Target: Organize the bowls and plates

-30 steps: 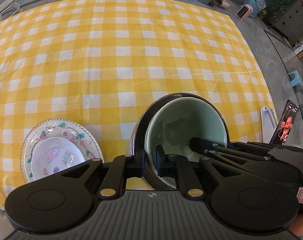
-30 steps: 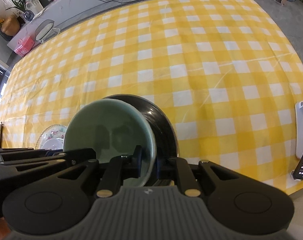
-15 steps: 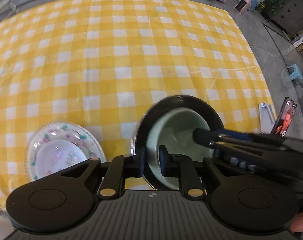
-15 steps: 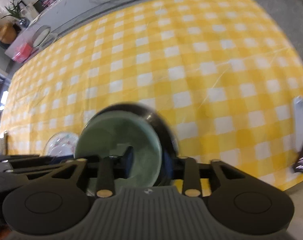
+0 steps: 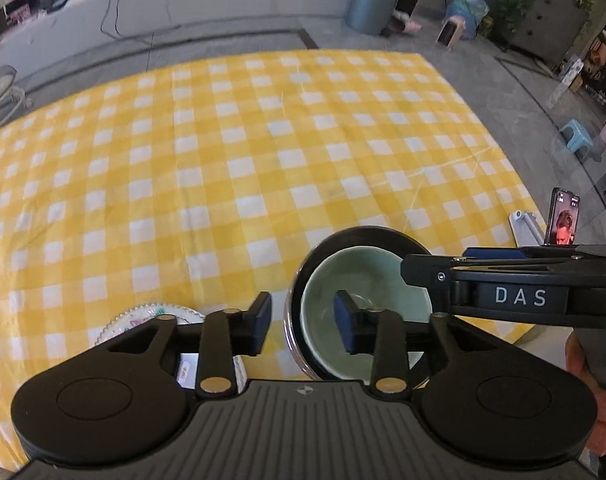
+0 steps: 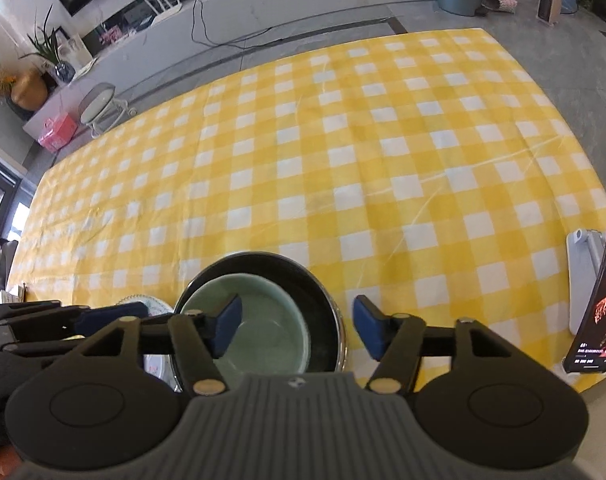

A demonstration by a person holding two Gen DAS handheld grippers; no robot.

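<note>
A pale green bowl (image 5: 367,276) sits nested inside a black bowl (image 5: 363,236) on the yellow checked tablecloth near the front edge. My left gripper (image 5: 301,322) hangs just above the stack's left rim; its jaws are opening and the pads touch nothing. In the right wrist view the green bowl (image 6: 271,320) lies in the black bowl (image 6: 287,268), with my right gripper (image 6: 299,328) above their right rims, jaws opening and clear of both. A floral plate (image 5: 155,316) lies left of the bowls, partly hidden by my fingers.
A phone (image 6: 599,312) leans on a white stand (image 6: 583,272) at the table's right front corner. The checked tablecloth (image 6: 343,160) stretches far behind the bowls. A person's fingers (image 5: 599,420) show at the right edge.
Both grippers were shut on the bowls' rims and have now let go, their jaws spreading apart. Both have lifted away, so the bowls look smaller and lower.
</note>
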